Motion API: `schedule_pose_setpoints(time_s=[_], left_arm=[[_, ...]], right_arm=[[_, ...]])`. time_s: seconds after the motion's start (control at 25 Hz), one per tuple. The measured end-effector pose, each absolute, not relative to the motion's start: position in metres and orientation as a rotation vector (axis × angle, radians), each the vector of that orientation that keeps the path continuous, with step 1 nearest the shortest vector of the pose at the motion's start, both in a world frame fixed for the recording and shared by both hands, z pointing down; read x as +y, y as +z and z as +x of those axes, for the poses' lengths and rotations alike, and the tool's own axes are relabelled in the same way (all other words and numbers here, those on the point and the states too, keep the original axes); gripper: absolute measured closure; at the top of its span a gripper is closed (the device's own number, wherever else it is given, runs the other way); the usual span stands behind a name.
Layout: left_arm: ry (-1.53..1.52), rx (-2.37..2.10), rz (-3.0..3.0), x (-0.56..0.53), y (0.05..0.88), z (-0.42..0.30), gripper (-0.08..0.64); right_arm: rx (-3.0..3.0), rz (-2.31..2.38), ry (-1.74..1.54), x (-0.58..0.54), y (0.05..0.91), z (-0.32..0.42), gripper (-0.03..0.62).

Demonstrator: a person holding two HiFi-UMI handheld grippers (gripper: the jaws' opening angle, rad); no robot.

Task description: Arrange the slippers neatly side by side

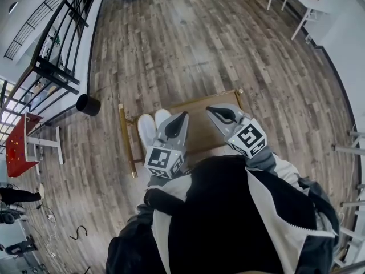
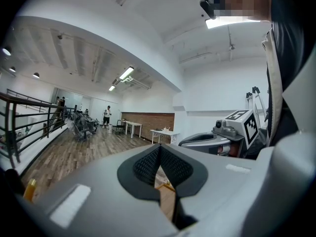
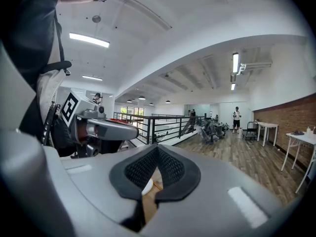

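Two white slippers [image 1: 149, 125] lie side by side at the left end of a low wooden table [image 1: 201, 131] in the head view. My left gripper [image 1: 183, 116] is held above them and hides part of their right side. Its jaws are shut and hold nothing [image 2: 159, 168]. My right gripper [image 1: 210, 111] hovers over the table's right half, also shut and holding nothing [image 3: 154, 174]. Each gripper shows in the other's view: the right gripper [image 2: 217, 139] and the left gripper [image 3: 101, 130]. A sliver of white slipper [image 3: 146, 185] shows under the right jaws.
A black bin [image 1: 88, 104] stands on the wooden floor to the table's left, beside a black railing [image 1: 57, 50]. White tables [image 1: 302, 4] stand at the far right and a red table [image 1: 20, 144] at the far left. A person [image 3: 237, 116] stands far off.
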State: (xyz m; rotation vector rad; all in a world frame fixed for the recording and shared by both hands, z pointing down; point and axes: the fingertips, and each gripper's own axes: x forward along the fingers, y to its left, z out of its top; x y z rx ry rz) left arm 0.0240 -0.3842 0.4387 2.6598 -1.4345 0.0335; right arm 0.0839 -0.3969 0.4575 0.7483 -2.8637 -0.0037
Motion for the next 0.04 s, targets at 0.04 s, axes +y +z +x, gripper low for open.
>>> schedule_pose_setpoints(time_s=[0.04], left_arm=[[0.035,-1.433,2.659,-0.3846,0.4391,0.0261,0.541]], right_arm=[[-2.862,0.749,-0.005,-0.3973,0.4577,0.0857,0.591]])
